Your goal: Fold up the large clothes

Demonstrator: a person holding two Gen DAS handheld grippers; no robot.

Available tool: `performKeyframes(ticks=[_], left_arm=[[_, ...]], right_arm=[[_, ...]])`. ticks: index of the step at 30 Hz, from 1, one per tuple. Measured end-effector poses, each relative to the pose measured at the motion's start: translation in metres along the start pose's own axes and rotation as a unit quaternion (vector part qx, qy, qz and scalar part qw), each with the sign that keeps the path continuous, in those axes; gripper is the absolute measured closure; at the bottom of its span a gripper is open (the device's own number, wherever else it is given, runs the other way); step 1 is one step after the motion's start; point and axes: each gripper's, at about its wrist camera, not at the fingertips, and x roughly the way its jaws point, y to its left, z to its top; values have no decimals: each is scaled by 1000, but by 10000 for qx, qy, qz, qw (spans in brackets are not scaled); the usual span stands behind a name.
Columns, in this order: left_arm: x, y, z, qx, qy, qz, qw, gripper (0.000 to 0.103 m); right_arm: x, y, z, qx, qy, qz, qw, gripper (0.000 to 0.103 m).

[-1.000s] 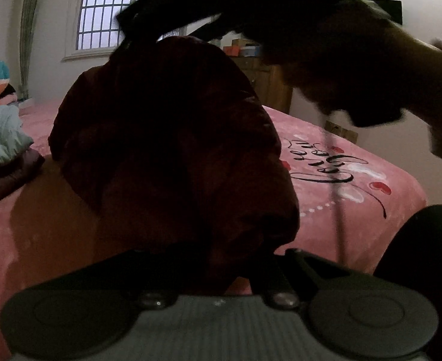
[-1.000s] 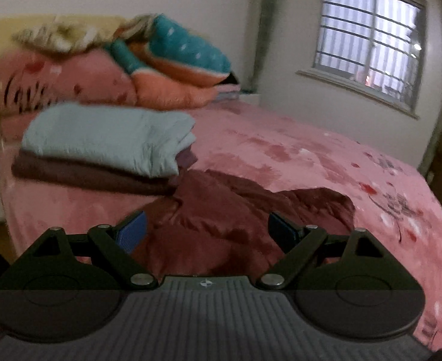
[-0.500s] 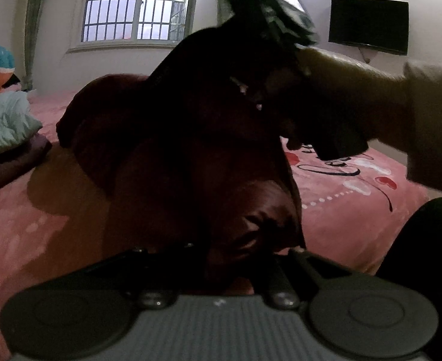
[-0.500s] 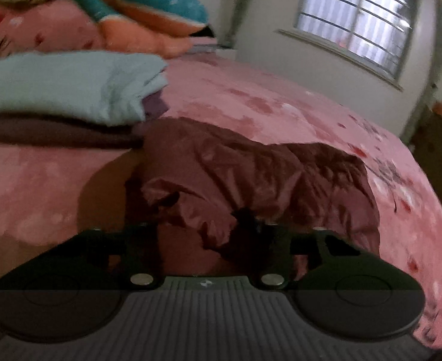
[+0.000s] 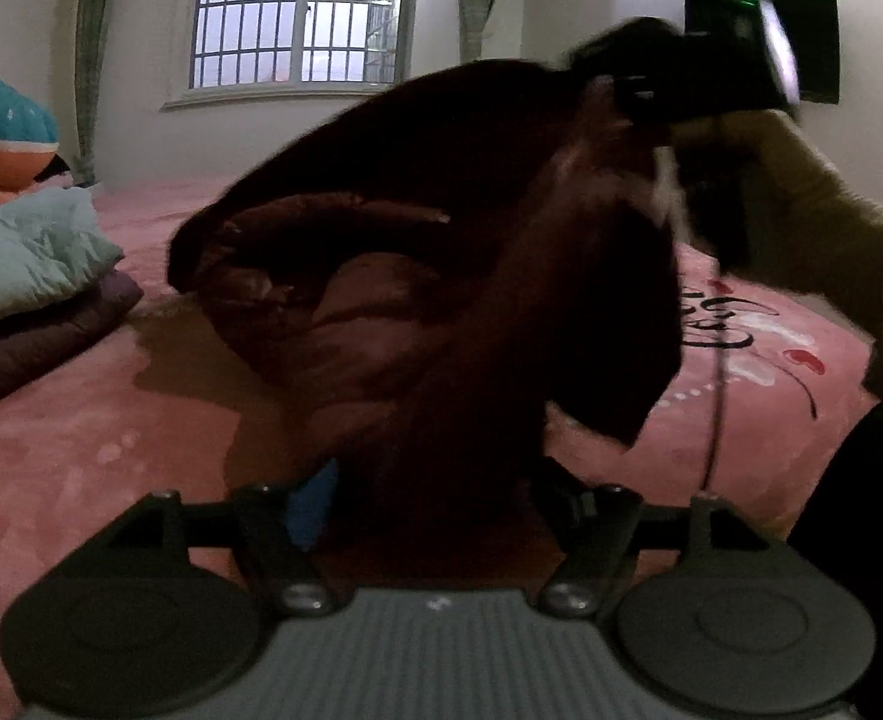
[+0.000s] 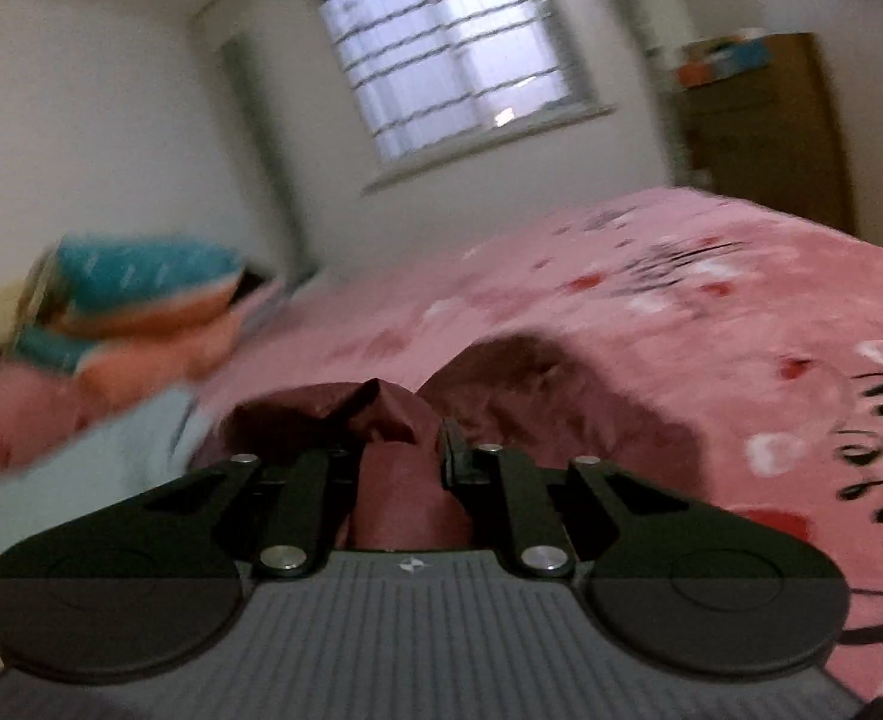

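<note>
**Garment passed from left jaws to right**

Since the earlier frames the left gripper has let go: its jaws have just been opening and now stand apart, with dark red cloth hanging between them but not pressed. The right gripper has rolled and its jaws have just been closing; they are now clamped on a fold of the maroon garment. Nearest the left camera, the garment is draped upward from the pink bedspread, its top edge lifted at the right gripper, though blur makes the exact grip point hard to tell there. Beyond, folded clothes are stacked at the left, and a barred window is set in the far wall.
</note>
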Motion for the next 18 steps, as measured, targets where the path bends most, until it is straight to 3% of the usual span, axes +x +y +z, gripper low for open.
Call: performKeyframes(ticks=[5,10,13,18], left_arm=[[10,1,-2,-4,207,160,9997,28],[21,-4,-2,104,291,240,9992,28],[28,-4,2,163,256,283,9991,28],[41,-2,12,134,168,308,9993,28]], right_arm=[[-33,-66,18,641,-679,-978,9908,86],[-55,-133,8,1255,-755,-2066,9674,86],[-66,-158,3,1490,-772,-2480,9541,86],[-82,-166,1,1472,-924,-2915,9406,86]])
